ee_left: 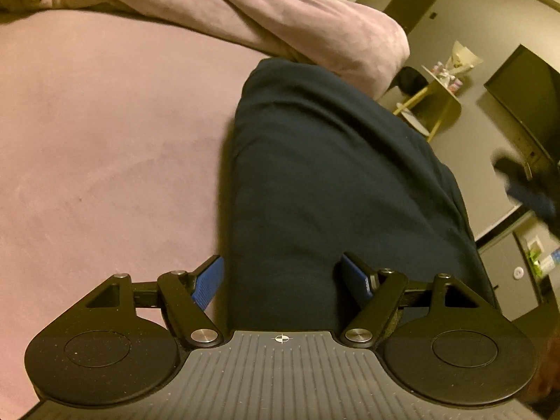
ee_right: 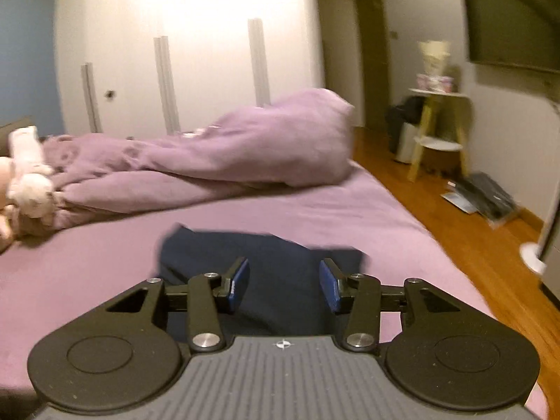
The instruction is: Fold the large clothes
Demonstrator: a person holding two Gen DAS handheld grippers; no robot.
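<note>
a: what is the biggest thing here?

b: the bed (ee_right: 350, 206), under a lilac sheet. it carries everything else. past its right edge runs a wood floor (ee_right: 455, 241).

a: and on the bed?

b: a rumpled lilac duvet (ee_right: 266, 147) is heaped along the far edge, reaching the far right corner. a pale soft toy (ee_right: 29, 182) lies at the left end of that heap.

a: where is the garment?

b: a dark navy garment (ee_right: 276, 276) lies on the sheet near the right edge of the bed, in a long folded band. in the left wrist view its far end (ee_left: 297, 80) comes just beside the duvet (ee_left: 315, 24); i cannot tell if they touch.

a: the room beyond?

b: a dark tv (ee_right: 514, 24) hangs on the right wall, and a small yellow-legged side table (ee_right: 437, 133) stands on the floor by that wall, with small items on top.

a: now the tools.

b: the left gripper (ee_left: 281, 281) has its 2 blue-padded fingers (ee_left: 206, 285) spread wide, and the garment's near end fills the gap between them. whether the pads touch the cloth i cannot tell. the right gripper (ee_right: 283, 285) also has its fingers (ee_right: 239, 283) spread apart, pinching nothing, above the garment's near part. the right wrist view is blurred.
</note>
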